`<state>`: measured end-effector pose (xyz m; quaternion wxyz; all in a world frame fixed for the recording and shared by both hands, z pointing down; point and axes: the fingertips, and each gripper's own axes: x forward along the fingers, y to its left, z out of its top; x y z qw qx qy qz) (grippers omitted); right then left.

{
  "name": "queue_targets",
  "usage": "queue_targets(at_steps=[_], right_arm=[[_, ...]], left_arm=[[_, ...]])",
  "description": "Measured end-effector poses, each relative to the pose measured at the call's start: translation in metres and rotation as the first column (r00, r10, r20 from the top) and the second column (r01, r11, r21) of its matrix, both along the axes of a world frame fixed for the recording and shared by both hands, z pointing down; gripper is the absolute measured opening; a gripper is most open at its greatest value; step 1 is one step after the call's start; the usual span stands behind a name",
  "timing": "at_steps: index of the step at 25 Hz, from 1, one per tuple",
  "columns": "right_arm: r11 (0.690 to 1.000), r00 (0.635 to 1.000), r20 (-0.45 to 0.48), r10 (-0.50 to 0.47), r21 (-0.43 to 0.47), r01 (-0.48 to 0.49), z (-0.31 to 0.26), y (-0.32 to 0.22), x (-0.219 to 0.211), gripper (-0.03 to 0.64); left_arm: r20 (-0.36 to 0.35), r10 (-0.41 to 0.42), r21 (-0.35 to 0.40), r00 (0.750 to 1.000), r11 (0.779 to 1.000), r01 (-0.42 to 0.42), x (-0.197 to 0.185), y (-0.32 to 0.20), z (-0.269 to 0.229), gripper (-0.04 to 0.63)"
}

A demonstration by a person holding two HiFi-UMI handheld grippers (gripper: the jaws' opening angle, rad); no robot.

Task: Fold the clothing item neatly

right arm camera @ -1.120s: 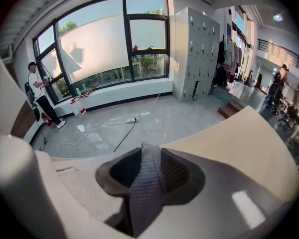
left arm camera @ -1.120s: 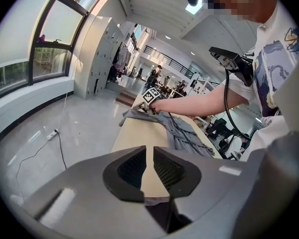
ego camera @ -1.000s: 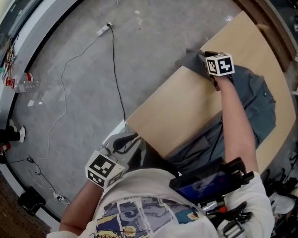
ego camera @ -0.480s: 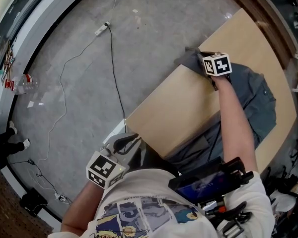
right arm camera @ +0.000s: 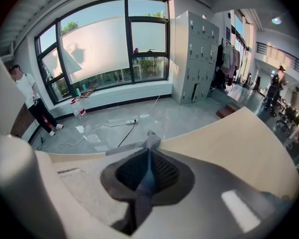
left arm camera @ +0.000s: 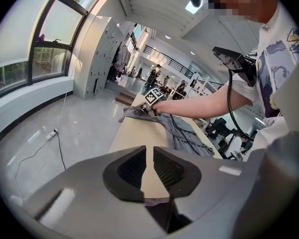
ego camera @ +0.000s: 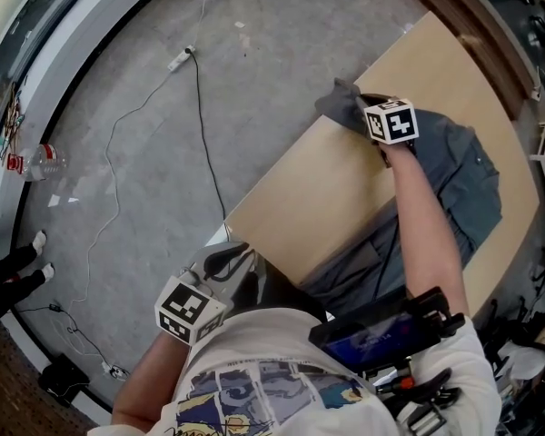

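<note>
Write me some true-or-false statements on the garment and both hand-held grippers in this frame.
1. The right hand-held gripper is shut on a fold of the grey fabric garment. True; its jaws have just been closing on it.
2. The garment lies on the floor. False: it lies on the light wooden table.
3. The left hand-held gripper is at the table's far edge. False: it is at the near corner, by the person's body.
4. A white power strip lies on the grey floor. True.

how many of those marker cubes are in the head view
2. One cube rides the left tongs by the table's near corner; the other rides the right tongs, which pinch the grey garment at the far edge. None looks hidden.
</note>
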<state>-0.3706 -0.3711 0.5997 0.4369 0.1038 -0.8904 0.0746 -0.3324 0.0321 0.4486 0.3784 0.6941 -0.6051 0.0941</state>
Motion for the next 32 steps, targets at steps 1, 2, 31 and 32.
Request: queue_targets(at_steps=[1, 2, 31, 32], right_arm=[[1.000, 1.000, 0.015, 0.004, -0.004, -0.004, -0.005, 0.001, 0.001, 0.019], [1.000, 1.000, 0.028, 0.010, -0.008, -0.010, -0.010, 0.002, 0.002, 0.020], [0.936, 0.890, 0.299, 0.343, -0.027, -0.351, -0.130, -0.003, 0.138, 0.018], [0.932, 0.883, 0.310, 0.352, -0.034, -0.360, -0.133, -0.008, 0.147, 0.018]], left_arm=[[0.000, 0.008, 0.005, 1.000, 1.000, -0.008, 0.002, 0.000, -0.001, 0.051], [-0.001, 0.016, 0.010, 1.000, 1.000, -0.016, 0.005, 0.000, -0.002, 0.051], [0.050, 0.216, 0.070, 0.975, 0.973, -0.219, 0.074, 0.039, -0.021, 0.049], [0.049, 0.224, 0.070, 0.973, 0.971, -0.227, 0.082, 0.031, -0.022, 0.049]])
